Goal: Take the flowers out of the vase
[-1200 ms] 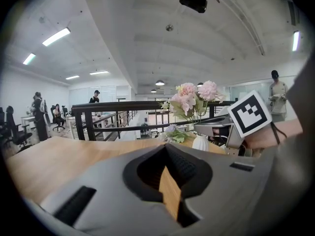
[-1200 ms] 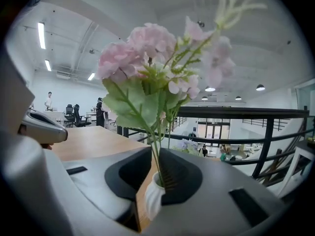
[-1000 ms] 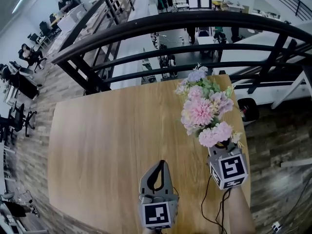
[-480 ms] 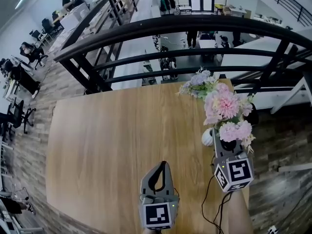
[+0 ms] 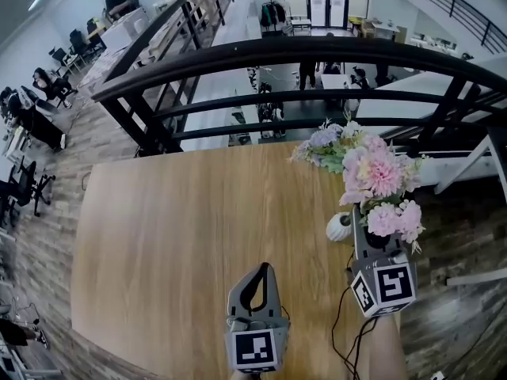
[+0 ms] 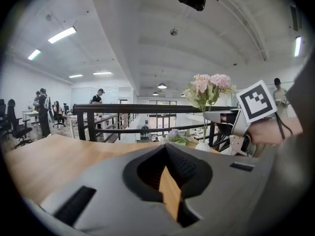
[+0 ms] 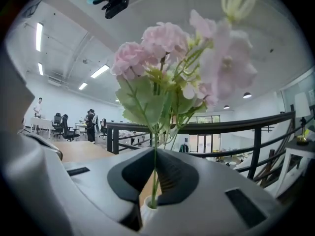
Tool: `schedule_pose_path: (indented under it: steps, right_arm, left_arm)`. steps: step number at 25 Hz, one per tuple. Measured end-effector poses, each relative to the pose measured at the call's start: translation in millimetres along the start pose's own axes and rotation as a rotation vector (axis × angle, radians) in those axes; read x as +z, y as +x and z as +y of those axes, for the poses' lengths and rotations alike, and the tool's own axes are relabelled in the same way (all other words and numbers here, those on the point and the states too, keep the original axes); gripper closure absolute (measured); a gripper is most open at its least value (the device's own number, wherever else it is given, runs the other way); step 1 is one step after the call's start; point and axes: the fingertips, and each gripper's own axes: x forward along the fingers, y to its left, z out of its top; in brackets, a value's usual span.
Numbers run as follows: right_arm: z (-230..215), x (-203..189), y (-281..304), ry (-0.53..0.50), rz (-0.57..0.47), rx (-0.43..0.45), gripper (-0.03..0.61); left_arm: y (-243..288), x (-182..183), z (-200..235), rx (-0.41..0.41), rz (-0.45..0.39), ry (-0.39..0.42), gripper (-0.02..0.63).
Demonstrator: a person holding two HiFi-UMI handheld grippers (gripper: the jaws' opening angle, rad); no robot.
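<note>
A bunch of pink flowers (image 5: 379, 176) stands above a small white vase (image 5: 339, 226) at the table's right edge. My right gripper (image 5: 366, 226) is shut on its thin green stems (image 7: 154, 173); the jaws have just been closing on them. In the right gripper view the stems run down between the jaws to the vase's mouth (image 7: 147, 211). The left gripper view shows the blooms (image 6: 209, 84) well above the vase (image 6: 203, 145). A purple sprig with green leaves (image 5: 321, 142) lies behind the vase. My left gripper (image 5: 263, 269) hovers low over the table's near middle, shut on nothing.
The wooden table (image 5: 174, 228) ends just right of the vase, with a drop to the floor. A black curved railing (image 5: 277, 50) runs along its far side. A dark cable (image 5: 341, 323) trails from my right gripper. People sit at desks far left.
My right gripper has risen with the pink flowers and shifted right in the head view. The white vase, hidden under the blooms before, now shows beside it. The left gripper has stayed put.
</note>
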Motion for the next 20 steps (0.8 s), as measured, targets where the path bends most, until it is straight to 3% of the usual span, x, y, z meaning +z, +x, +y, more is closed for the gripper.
schedule_pose_path:
  steps: [20]
  right_arm:
    - [8.1, 83.4, -42.0, -0.026, -0.111, -0.057, 0.546]
  left_arm:
    - [-37.7, 40.2, 8.3, -0.018, -0.1, -0.014, 0.578]
